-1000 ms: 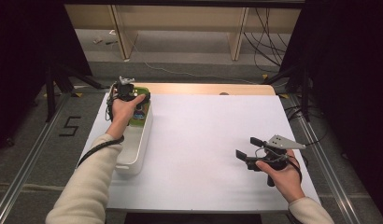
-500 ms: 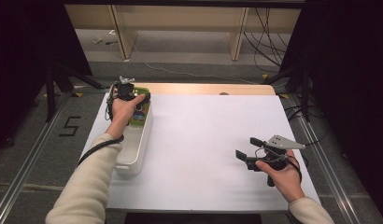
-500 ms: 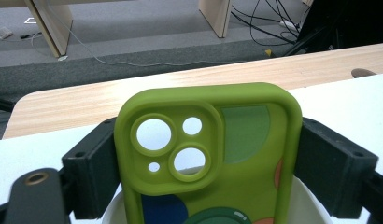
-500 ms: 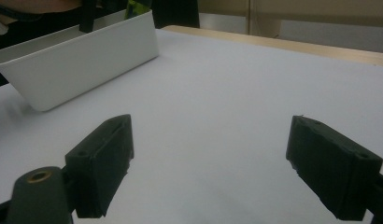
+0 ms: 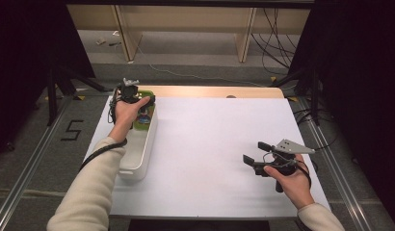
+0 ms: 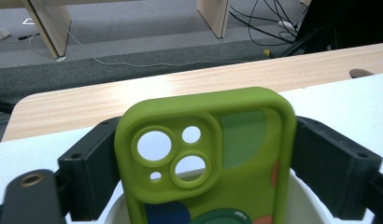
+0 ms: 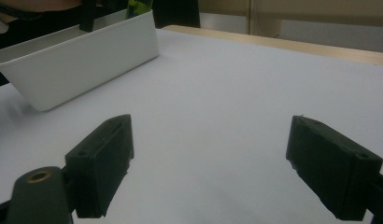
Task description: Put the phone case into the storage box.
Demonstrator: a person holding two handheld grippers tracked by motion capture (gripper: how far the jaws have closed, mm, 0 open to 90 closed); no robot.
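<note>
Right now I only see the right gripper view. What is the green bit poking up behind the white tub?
Observer: A green phone case. The left gripper pinches it by its two long edges and holds it upright.
Operator: Is it inside the tub yet?
Observer: Only partly. Its lower end dips below the rim at the far end of the white tub, and its top stands above.
Operator: Does it have pictures on it?
Observer: It has round camera holes near one top corner, and dark green, blue and orange patches lower down.
</note>
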